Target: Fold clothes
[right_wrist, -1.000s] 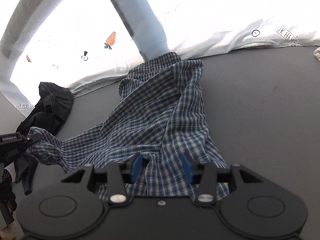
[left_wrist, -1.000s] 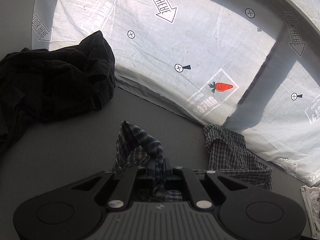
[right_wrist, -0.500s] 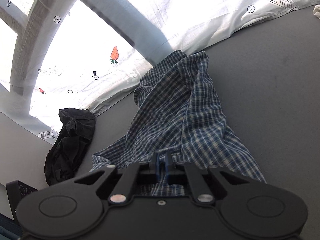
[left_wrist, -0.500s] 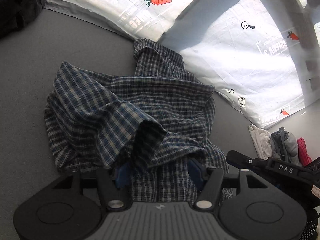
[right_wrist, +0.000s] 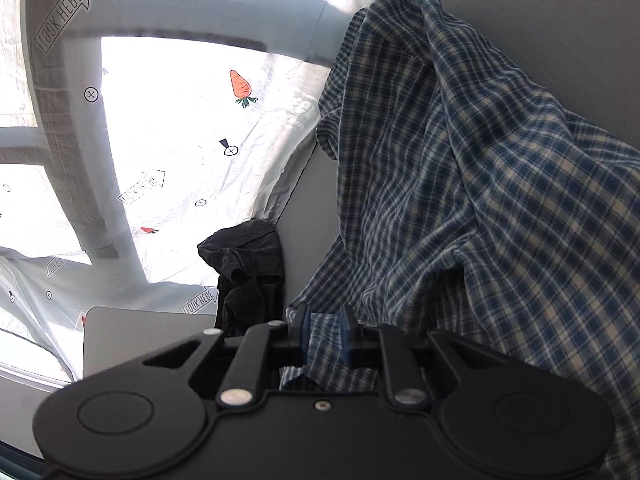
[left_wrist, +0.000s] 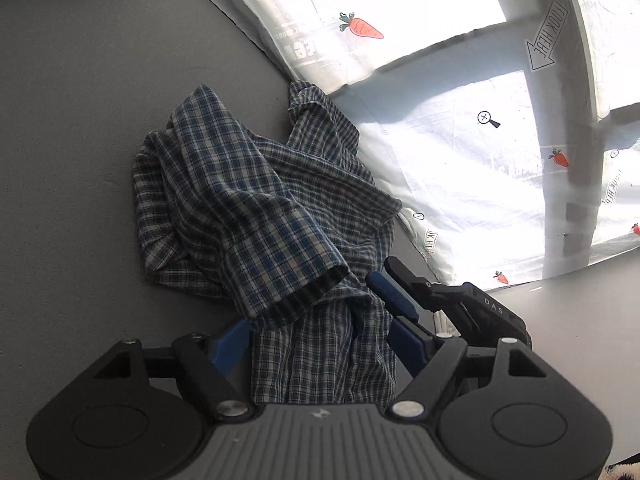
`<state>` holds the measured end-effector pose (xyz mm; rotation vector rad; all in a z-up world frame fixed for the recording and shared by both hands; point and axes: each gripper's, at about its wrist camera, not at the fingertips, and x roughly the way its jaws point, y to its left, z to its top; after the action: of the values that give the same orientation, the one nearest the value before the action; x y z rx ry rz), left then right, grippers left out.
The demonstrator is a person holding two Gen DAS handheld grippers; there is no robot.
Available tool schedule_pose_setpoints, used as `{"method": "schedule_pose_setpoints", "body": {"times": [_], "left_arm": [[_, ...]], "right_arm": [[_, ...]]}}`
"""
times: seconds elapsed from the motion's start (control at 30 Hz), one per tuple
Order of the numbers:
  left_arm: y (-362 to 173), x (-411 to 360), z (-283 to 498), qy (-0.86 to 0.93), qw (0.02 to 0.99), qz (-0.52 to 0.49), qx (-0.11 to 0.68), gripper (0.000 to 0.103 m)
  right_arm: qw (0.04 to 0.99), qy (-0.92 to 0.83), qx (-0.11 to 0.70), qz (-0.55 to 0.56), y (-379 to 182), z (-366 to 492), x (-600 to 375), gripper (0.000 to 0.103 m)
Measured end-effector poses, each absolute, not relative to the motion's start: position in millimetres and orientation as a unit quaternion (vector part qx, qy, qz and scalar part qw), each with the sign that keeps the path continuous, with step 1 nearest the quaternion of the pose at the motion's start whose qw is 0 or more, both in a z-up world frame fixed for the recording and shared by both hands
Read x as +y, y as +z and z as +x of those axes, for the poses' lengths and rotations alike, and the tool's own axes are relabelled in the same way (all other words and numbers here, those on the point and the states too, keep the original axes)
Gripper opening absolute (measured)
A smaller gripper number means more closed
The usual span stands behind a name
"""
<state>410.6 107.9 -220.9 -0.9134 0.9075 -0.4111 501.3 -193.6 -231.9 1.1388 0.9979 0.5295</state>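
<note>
Left hand-held gripper (left_wrist: 320, 344) has let go since earlier, fingers spread around shirt (left_wrist: 256, 208); right hand-held gripper (right_wrist: 325, 336) pinching shirt hem, lifted off desk (left_wrist: 72, 120).

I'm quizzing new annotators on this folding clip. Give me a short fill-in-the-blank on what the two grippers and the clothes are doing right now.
1. The right gripper is shut on the ____ shirt.
2. The left gripper has its jaws ____, with shirt fabric lying between them.
3. The dark garment beside the shirt is ____ in colour.
4. The white sheet is printed with orange ____.

Missing words: plaid; open; black; carrots
</note>
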Motion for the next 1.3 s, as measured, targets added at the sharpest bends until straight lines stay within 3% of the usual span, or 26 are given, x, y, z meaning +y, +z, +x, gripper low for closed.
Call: {"method": "schedule_pose_setpoints", "body": {"times": [0.3, 0.57, 0.7, 0.87, 1.0, 1.1, 1.13, 1.17, 1.23, 1.3], "left_arm": [[-230.8, 126.0, 407.5, -0.173, 0.756, -0.5, 0.385, 0.086], [-262.1, 153.6, 388.9, -0.121, 0.684, -0.646, 0.316, 0.097], [-263.6, 159.6, 389.7, -0.072, 0.701, -0.616, 0.353, 0.099], [-252.1, 146.6, 397.2, -0.012, 0.777, -0.479, 0.409, 0.099], [-254.4, 145.8, 395.6, -0.023, 0.775, -0.473, 0.418, 0.099], [-256.2, 145.1, 392.3, -0.025, 0.771, -0.475, 0.424, 0.1], [-256.3, 143.6, 391.9, -0.025, 0.772, -0.469, 0.428, 0.1], [-256.3, 141.6, 391.4, -0.026, 0.775, -0.46, 0.432, 0.1], [-255.7, 137.2, 390.4, -0.021, 0.78, -0.445, 0.439, 0.1], [-254.8, 134.0, 387.8, -0.015, 0.783, -0.437, 0.443, 0.1]], "right_arm": [[0.68, 0.216, 0.45, 0.537, -243.1, 497.0, -203.6, 0.033], [0.684, 0.25, 0.462, 0.505, -232.4, 504.3, -184.8, 0.049], [0.692, 0.279, 0.474, 0.468, -222.5, 512.9, -161.8, 0.054], [0.705, 0.313, 0.487, 0.409, -212.3, 523.2, -129.1, 0.062], [0.706, 0.32, 0.506, 0.378, -214.8, 526.9, -108.9, 0.066], [0.715, 0.303, 0.519, 0.356, -220.3, 529.4, -101.6, 0.055], [0.716, 0.297, 0.527, 0.349, -222.8, 530.8, -100.7, 0.046], [0.719, 0.294, 0.527, 0.345, -224.6, 531.3, -101.0, 0.025], [0.724, 0.29, 0.525, 0.342, -226.0, 530.8, -102.9, 0.008], [0.728, 0.288, 0.515, 0.35, -223.7, 527.1, -108.5, 0.006]]}}
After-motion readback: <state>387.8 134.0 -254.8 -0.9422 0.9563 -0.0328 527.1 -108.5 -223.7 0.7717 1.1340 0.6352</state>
